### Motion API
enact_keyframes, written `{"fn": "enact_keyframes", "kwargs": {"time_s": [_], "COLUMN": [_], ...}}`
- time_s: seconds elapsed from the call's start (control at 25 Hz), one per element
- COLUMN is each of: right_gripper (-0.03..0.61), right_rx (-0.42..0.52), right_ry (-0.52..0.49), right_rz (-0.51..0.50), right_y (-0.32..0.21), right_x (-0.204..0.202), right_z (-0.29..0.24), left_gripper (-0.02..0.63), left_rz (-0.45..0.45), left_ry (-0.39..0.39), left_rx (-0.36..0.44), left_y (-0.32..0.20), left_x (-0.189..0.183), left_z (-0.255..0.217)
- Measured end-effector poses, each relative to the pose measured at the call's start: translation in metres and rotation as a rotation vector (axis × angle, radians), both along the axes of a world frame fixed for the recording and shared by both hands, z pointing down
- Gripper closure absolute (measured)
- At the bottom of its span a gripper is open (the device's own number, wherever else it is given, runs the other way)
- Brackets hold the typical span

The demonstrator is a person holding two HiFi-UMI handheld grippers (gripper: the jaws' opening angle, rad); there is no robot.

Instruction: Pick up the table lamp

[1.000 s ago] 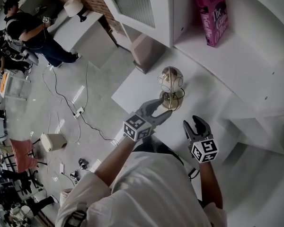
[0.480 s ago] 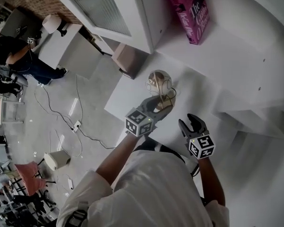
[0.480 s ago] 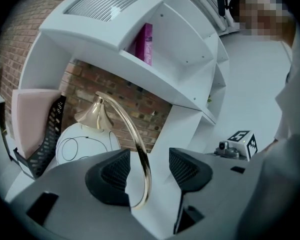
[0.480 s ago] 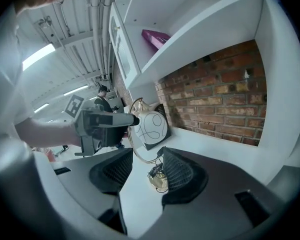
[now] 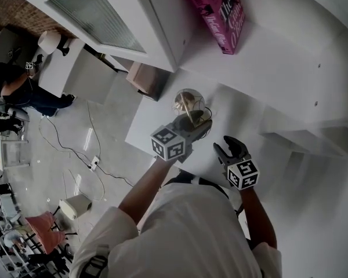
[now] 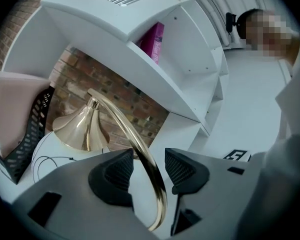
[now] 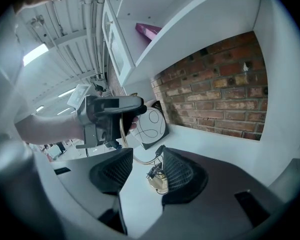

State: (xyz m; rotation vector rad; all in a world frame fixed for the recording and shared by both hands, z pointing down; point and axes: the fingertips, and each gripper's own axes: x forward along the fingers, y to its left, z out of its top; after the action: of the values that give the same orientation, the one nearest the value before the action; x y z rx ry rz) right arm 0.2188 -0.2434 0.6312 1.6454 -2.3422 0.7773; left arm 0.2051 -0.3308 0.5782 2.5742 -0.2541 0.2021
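The table lamp (image 5: 189, 104) is gold, with a cone shade (image 6: 82, 129) and a thin curved stem (image 6: 140, 151). It stands on the white shelf top (image 5: 162, 112). My left gripper (image 5: 202, 126) reaches level at the lamp, and the stem runs between its jaws (image 6: 149, 166). These jaws have just been closing; the stem lies close to the left pad, with a gap still showing at the right pad. My right gripper (image 5: 225, 147) hovers open a little to the right with nothing in it. Its jaws (image 7: 146, 170) frame the lamp's base (image 7: 158, 181) and the left gripper (image 7: 130, 115).
A pink book (image 5: 217, 13) stands in the white shelf unit (image 5: 278, 57) behind the lamp. A brick wall (image 7: 220, 99) backs the shelf. A black mesh holder (image 6: 27, 134) and a pale pink board (image 6: 10, 109) stand left of the lamp. People and cables (image 5: 90, 149) are on the floor below.
My left gripper moved forward onto the lamp's stem and its jaws narrowed around it. The right gripper sank slightly towards the shelf top.
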Motion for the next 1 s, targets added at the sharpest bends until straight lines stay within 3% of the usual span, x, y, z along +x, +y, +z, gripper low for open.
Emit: {"fn": "enact_keyframes", "kwargs": {"time_s": [0.16,0.44,0.76,1.0], "right_gripper": [0.376,0.377,0.383,0.379], "right_rx": [-0.009,-0.023,-0.054,-0.092], "right_ry": [-0.015,-0.037,-0.089,-0.113], "right_rz": [0.012,0.029,0.035,0.035], "right_y": [-0.005,-0.008,-0.006,-0.004], "right_x": [0.000,0.000,-0.001,-0.002], "right_z": [0.005,0.010,0.026,0.046], "left_gripper": [0.456,0.615,0.615,0.615], "left_rz": [0.029,0.053,0.056,0.061], "left_ry": [0.043,0.112,0.161,0.174], "left_rx": [-0.033,-0.092,-0.195,-0.217], "left_y": [-0.006,-0.011,-0.016,-0.018], "left_x": [0.008,0.016,0.016,0.014], "left_z": [-0.008,-0.021,-0.028,-0.031]}}
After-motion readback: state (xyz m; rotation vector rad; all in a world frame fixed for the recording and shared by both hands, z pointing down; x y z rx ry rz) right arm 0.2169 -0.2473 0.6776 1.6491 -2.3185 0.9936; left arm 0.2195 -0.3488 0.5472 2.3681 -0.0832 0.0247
